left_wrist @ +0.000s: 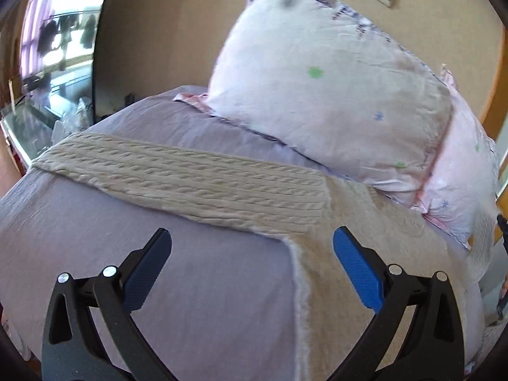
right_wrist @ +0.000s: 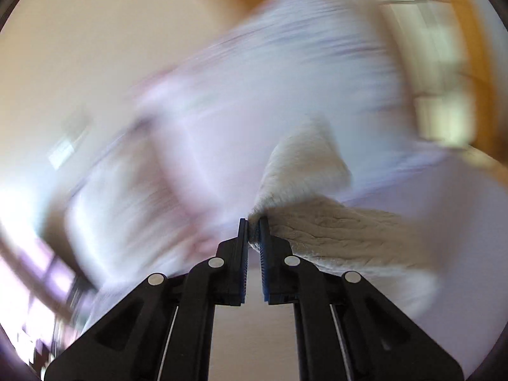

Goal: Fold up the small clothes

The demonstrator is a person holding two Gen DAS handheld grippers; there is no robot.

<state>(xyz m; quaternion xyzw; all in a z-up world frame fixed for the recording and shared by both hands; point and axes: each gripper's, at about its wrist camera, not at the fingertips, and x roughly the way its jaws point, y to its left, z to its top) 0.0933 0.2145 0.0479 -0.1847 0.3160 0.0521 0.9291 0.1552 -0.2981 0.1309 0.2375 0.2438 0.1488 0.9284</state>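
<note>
Now, step: you are mid-fold, carrying one end of the knit point(left_wrist: 197, 177) while the rest lies on the bed point(left_wrist: 95, 247).
Knit: a beige cable-knit piece, spread flat across the bed just in front of the pillow point(left_wrist: 320, 95); one band runs sideways along the pillow's near edge, and a plainer, fuzzier strip turns off from it toward your left gripper point(left_wrist: 252, 254).
Left gripper: its fingers stand wide apart and hold nothing; the right finger point(left_wrist: 352, 266) sits over the fuzzy strip, the other over bare sheet on the side away from the pillow.
Right gripper point(right_wrist: 253, 231): its fingers are nearly closed, pinching a bunched corner of the knit point(right_wrist: 304, 171), which hangs off to the right of them.
View: the right wrist picture is heavily smeared, so you cannot tell how high the held corner is above the bed or how it stands to the pillow.
Doing it well: judged from this, carry the held corner in a low arc so the cloth lays over itself instead of dragging.
Left hand's job: likely pin or pinch the strip near the corner where it meets the band, so the fold line stays put.
Watch: a thin pinch on soft knit may slip; keep the pillow clear of the fold.
</note>
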